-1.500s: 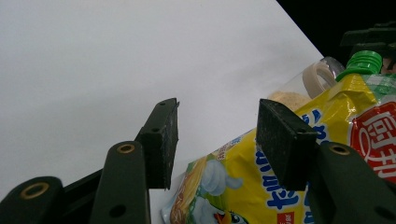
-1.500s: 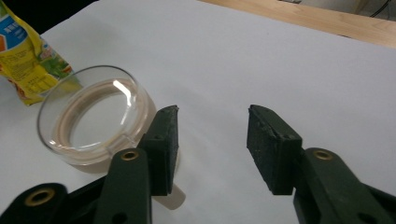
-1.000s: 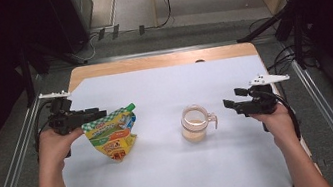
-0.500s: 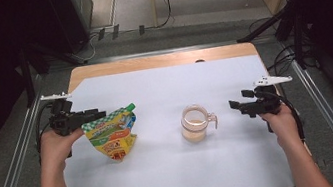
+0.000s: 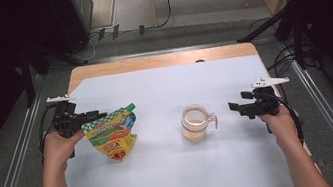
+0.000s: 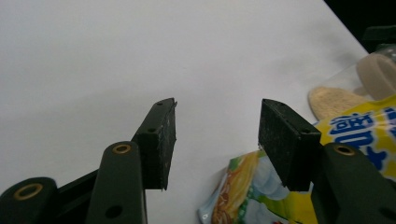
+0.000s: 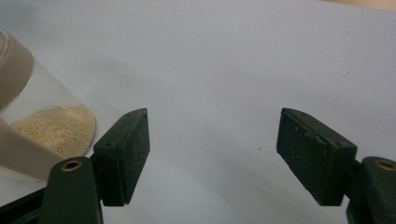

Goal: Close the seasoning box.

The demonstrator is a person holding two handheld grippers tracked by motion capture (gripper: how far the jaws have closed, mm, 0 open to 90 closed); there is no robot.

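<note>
A yellow and green spouted food pouch (image 5: 111, 131) lies on the white table cover, left of centre; its printed side (image 6: 299, 186) shows low in the left gripper view. My left gripper (image 5: 93, 117) is open, its jaws just left of the pouch's top edge and holding nothing. A clear jar (image 5: 195, 123) with a handle and beige grains at its bottom stands right of centre; its wall (image 7: 42, 126) shows at the left of the right gripper view. My right gripper (image 5: 235, 107) is open and empty, a short way right of the jar's handle.
The white cover (image 5: 177, 173) lies over a wooden table whose far edge (image 5: 164, 61) is bare. Metal rails (image 5: 14, 168) run along both sides. Cables trail from each gripper.
My right gripper has shifted slightly to the right, away from the jar. The left gripper and the pouch have stayed where they were.
</note>
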